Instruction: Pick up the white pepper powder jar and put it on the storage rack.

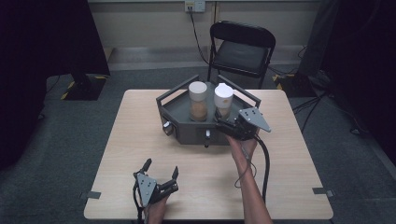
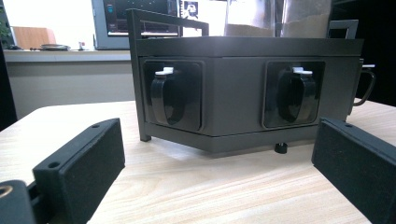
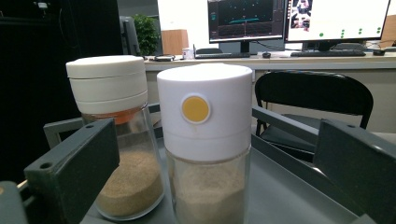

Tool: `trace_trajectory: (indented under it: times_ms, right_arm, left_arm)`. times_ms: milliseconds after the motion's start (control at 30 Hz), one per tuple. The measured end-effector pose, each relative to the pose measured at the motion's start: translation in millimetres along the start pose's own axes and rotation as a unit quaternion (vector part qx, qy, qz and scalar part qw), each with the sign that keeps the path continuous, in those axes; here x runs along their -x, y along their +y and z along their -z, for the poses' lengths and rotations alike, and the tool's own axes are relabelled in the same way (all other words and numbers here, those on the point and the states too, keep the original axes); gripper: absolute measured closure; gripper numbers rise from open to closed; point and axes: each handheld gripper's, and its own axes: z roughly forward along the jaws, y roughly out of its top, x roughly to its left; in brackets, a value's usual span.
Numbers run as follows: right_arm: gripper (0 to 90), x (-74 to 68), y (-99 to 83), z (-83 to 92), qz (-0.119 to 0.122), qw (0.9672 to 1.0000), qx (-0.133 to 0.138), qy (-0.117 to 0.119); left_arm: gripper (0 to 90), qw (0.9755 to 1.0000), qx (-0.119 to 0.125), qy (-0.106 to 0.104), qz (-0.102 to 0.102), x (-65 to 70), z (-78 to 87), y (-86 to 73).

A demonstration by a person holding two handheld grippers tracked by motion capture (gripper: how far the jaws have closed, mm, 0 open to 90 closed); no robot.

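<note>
My right gripper [image 1: 227, 125], jaws wide, faces the yellow-dotted jar [image 3: 205, 140]: probably slippery glass, so I'd grip mid-body; left gripper [image 1: 161, 172], at 7 o'clock, gapes empty.

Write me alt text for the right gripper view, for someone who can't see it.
Two clear jars of tan powder stand in a grey tray, framed by the open black jaws of the right gripper. The nearer jar, centred, has a white cap with a round yellow button; the other jar stands behind it to the left. A black folding chair and lit monitors sit beyond.
</note>
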Motion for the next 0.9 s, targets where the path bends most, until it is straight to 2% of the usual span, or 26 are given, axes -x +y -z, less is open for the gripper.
trace_trajectory:
  times_ms: [333, 667, 900]
  right_arm:
    - [0.0, -1.6, -6.2, 12.5, -0.002, 1.0, 0.005, -0.003]
    - [0.0, -3.8, -11.2, 23.3, 0.009, 0.9999, 0.004, -0.013]
    - [0.0, -4.3, -14.2, 31.1, 0.01, 0.9998, 0.012, -0.015]
  left_arm:
    - [1.9, 1.0, 0.0, 0.0, 0.0, 0.0, 0.0, 0.0]
    - [1.9, 1.0, 0.0, 0.0, 0.0, -0.1, 0.1, 0.1]
    - [1.9, 1.0, 0.0, 0.0, 0.0, -0.1, 0.1, 0.1]
